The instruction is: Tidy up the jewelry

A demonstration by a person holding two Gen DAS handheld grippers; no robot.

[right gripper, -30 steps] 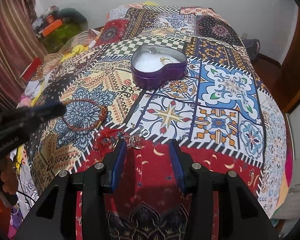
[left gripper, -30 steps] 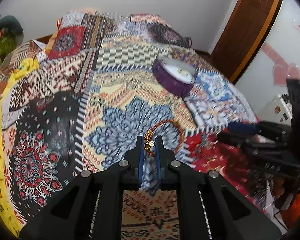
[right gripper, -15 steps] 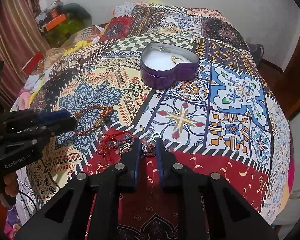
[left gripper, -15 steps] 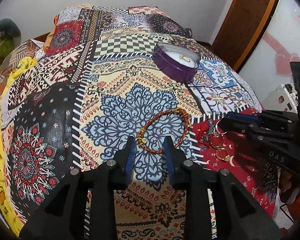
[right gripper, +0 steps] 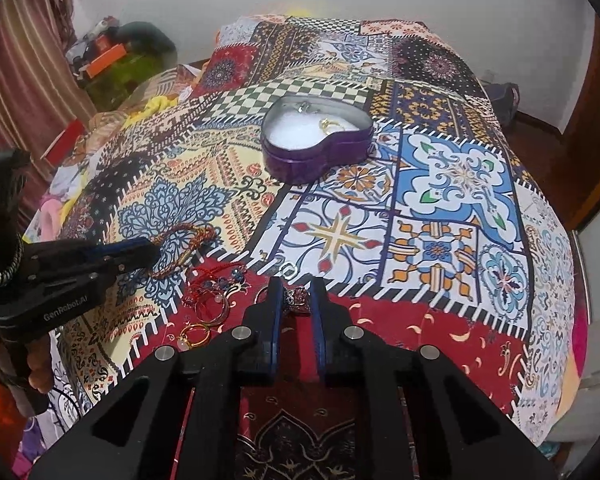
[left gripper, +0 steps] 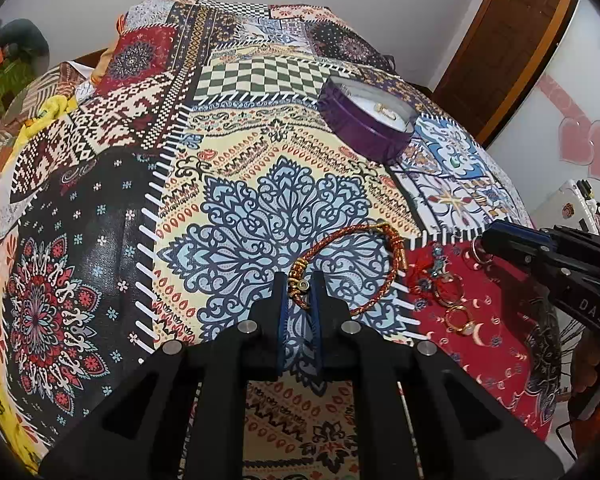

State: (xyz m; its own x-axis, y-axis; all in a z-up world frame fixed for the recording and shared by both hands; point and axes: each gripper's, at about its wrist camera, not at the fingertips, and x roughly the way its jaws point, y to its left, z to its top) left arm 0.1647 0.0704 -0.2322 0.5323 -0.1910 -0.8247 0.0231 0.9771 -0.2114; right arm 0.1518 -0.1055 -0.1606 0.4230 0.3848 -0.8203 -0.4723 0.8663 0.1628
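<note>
A red-orange braided bracelet (left gripper: 364,264) with gold beads lies on the patterned bedspread. My left gripper (left gripper: 299,289) is shut on its beaded clasp end. It also shows in the right wrist view (right gripper: 188,240). My right gripper (right gripper: 296,296) is shut on a small dark beaded piece of jewelry (right gripper: 296,295) on the red patch. Several gold rings (right gripper: 204,320) and red thread pieces lie just left of it. A purple heart-shaped tin (right gripper: 316,144), open with white lining, holds a gold ring (right gripper: 328,124) farther back on the bed; it also shows in the left wrist view (left gripper: 368,116).
The bed (right gripper: 460,184) is covered by a patchwork quilt. A silver ring (right gripper: 288,269) lies just beyond my right fingertips. Clutter and a curtain (right gripper: 28,80) stand to the left of the bed, a wooden door (left gripper: 512,40) to the right.
My left gripper closed on the bracelet's beaded end after being open around it. My right gripper stays shut on the small beaded piece and has shifted slightly forward.
</note>
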